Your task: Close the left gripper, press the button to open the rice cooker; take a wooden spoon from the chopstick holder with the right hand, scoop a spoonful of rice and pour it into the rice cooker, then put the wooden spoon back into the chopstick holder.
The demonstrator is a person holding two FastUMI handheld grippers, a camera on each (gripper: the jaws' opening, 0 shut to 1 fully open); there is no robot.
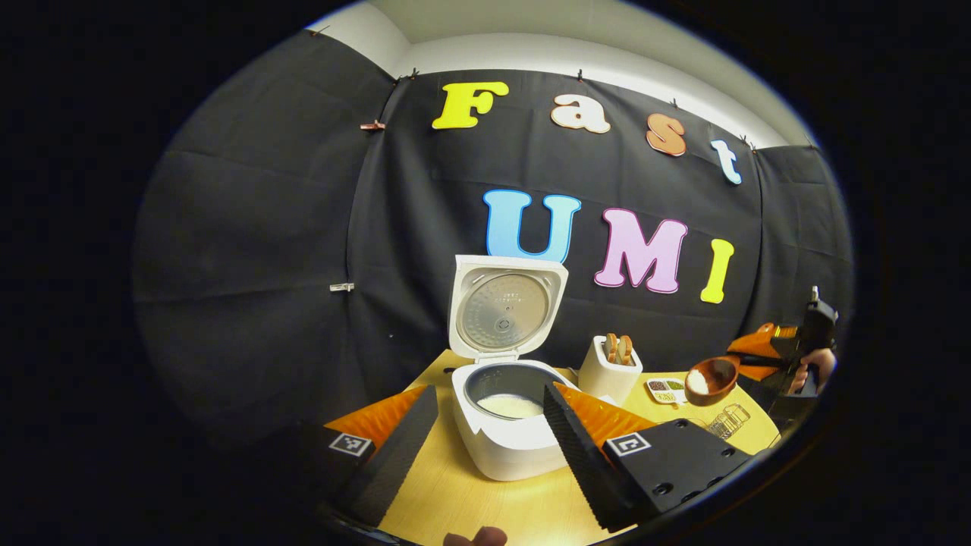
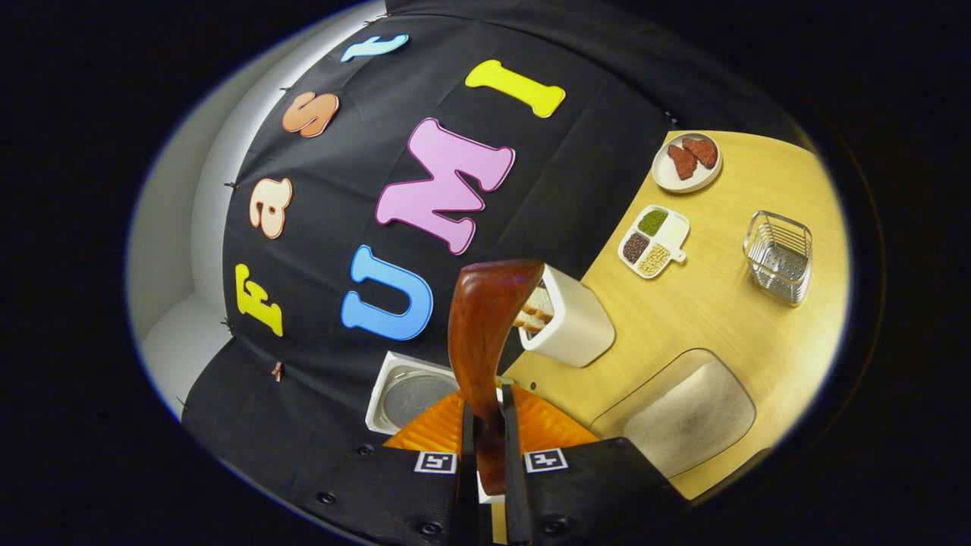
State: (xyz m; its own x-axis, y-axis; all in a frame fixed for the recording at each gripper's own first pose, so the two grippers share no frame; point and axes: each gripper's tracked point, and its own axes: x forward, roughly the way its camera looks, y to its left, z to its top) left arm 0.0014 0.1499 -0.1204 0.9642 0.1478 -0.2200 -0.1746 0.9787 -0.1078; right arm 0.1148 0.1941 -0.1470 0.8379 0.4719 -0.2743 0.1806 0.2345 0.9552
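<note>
Carrying rice in the wooden spoon (image 1: pixel 711 377), the right gripper (image 2: pixel 485 447) has both fingers clenched on the spoon's handle, well off to the chopstick holder's (image 1: pixel 609 368) far side from the rice cooker (image 1: pixel 504 425). The left gripper (image 1: pixel 485 432) hovers with fingers spread apart before the cooker, whose lid stands open. Risk, as I judge it: the smooth, curved handle could twist between the ribbed pads and tip the bowl, spilling the small white heap onto the pale table (image 1: pixel 485 508) short of the grey pot.
</note>
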